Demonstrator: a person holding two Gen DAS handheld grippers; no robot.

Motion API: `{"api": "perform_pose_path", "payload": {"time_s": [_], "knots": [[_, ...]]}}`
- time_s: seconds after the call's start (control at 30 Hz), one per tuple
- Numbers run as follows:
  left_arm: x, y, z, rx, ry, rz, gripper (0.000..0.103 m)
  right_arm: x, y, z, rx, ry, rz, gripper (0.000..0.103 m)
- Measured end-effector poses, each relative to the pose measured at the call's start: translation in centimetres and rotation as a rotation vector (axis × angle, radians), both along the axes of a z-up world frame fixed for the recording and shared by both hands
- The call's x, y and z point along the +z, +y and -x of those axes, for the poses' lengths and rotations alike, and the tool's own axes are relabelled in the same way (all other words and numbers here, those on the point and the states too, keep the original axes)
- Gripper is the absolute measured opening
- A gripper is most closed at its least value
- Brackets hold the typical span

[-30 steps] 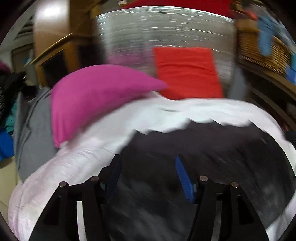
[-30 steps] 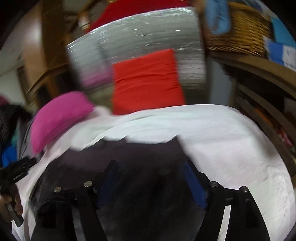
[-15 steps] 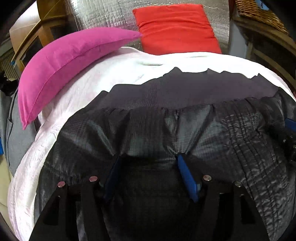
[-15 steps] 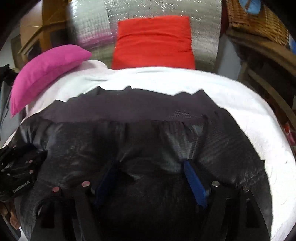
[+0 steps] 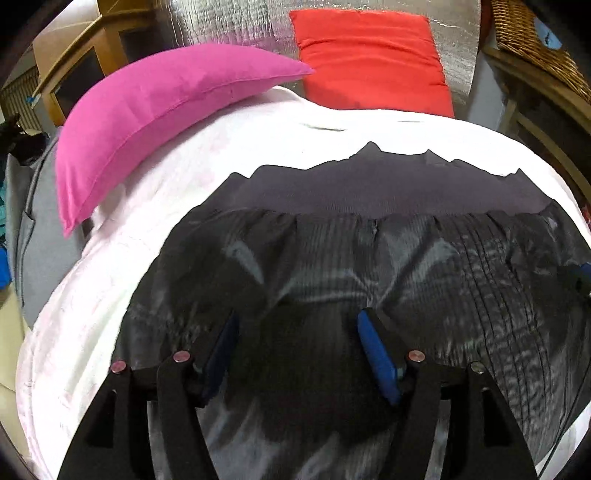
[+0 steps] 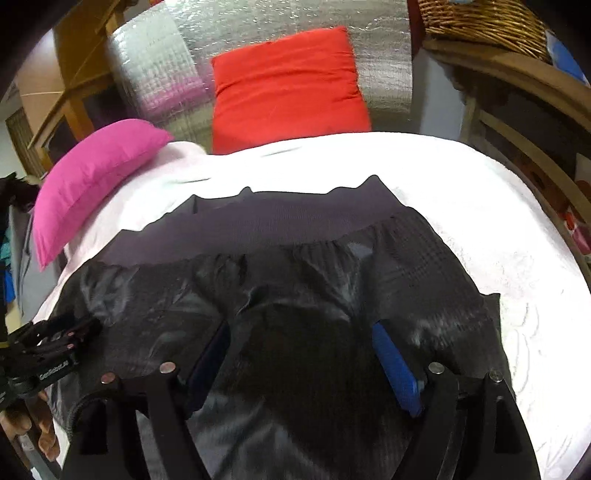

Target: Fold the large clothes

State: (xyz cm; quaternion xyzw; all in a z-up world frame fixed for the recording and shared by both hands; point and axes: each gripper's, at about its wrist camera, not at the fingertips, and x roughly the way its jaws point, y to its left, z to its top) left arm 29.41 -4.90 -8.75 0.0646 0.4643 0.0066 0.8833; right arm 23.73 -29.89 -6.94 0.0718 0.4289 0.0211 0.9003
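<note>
- A pink pillow (image 5: 155, 122) lies at ten o'clock on the bed (image 5: 92, 295), which is covered in white.
- The left gripper (image 5: 297, 332) hangs over the black jacket (image 5: 369, 266); its blue-padded fingers (image 5: 376, 358) stand wide apart with nothing pinched between them.
- The jacket lies spread across the bed's near half: shiny, ribbed, crinkled shell fabric, gathered along a matte knit band (image 5: 388, 184) at twelve o'clock.
- A red pillow (image 5: 369, 59) leans against a silver foil sheet (image 5: 229, 22) at one o'clock.
- The right gripper (image 6: 301, 339) likewise hovers above the jacket (image 6: 332, 269), fingers (image 6: 395, 369) parted and empty; the left gripper (image 6: 48, 354) shows at eight o'clock.
</note>
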Motion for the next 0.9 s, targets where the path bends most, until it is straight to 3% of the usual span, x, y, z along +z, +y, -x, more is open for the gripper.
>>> {"api": "perform_pose_path", "payload": {"time_s": [0.13,0.33,0.5,0.6,0.7,0.77,0.9], "knots": [[0.3,1.1,2.1,0.001,-0.014,-0.001,0.069,-0.4,0.5,0.6,0.03,0.005,0.04,0.084],[-0.5,1.3,1.4,-0.012,0.014,-0.016,0.069,-1.9,0.2,-1.5,0.003,0.058,0.048,0.087],[-1.9,2.4,-1.1,0.01,0.094,0.054,0.071,-3.2,-1.2,-3.7,-0.034,0.124,0.012,0.09],[-1.1,2.7,-1.8,-0.002,0.12,0.068,0.069,-2.3,-2.2,-4.1,-0.03,0.129,-0.046,0.09],[1.9,4.7,-1.3,-0.033,-0.023,0.07,0.069,0.4,-5.2,-3.2,-0.039,0.016,-0.145,0.09],[2.4,6.3,-2.2,-0.007,-0.042,0.043,0.07,1.0,-7.4,-3.7,-0.078,0.001,-0.149,0.09],[0.4,10.9,-6.1,0.044,0.083,0.13,0.07,-0.6,-11.7,-6.6,-0.111,0.067,-0.192,0.09]]}}
